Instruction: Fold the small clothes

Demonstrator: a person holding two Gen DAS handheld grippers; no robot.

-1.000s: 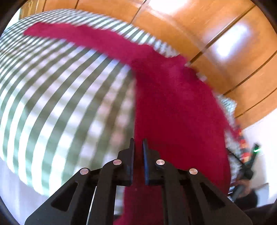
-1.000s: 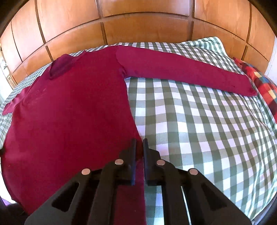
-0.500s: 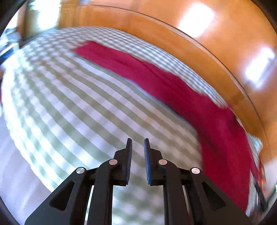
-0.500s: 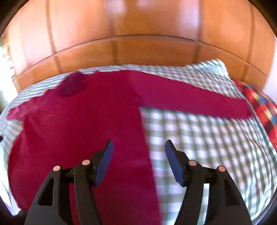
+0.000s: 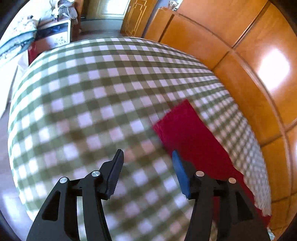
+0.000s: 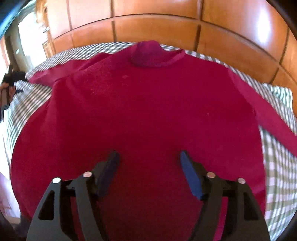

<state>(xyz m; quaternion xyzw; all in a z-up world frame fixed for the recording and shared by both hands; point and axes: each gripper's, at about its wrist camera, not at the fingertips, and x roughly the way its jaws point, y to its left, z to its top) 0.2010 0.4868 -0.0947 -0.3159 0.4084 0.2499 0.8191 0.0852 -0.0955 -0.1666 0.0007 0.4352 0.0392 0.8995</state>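
A dark red long-sleeved top lies flat on the green-and-white checked bedcover, collar towards the wooden headboard, sleeves spread to both sides. My right gripper is open and empty above the middle of the top's body. In the left wrist view only the end of one sleeve shows, lying on the bedcover. My left gripper is open and empty, just left of that sleeve's cuff, its right finger over the sleeve edge.
A wooden panelled headboard runs along the far side of the bed and also shows in the right wrist view. Beyond the bed's left end are a white cabinet and a doorway.
Both grippers have opened and let go of the top's hem. The left one swung left out to the sleeve end. The right one moved left over the top's body.
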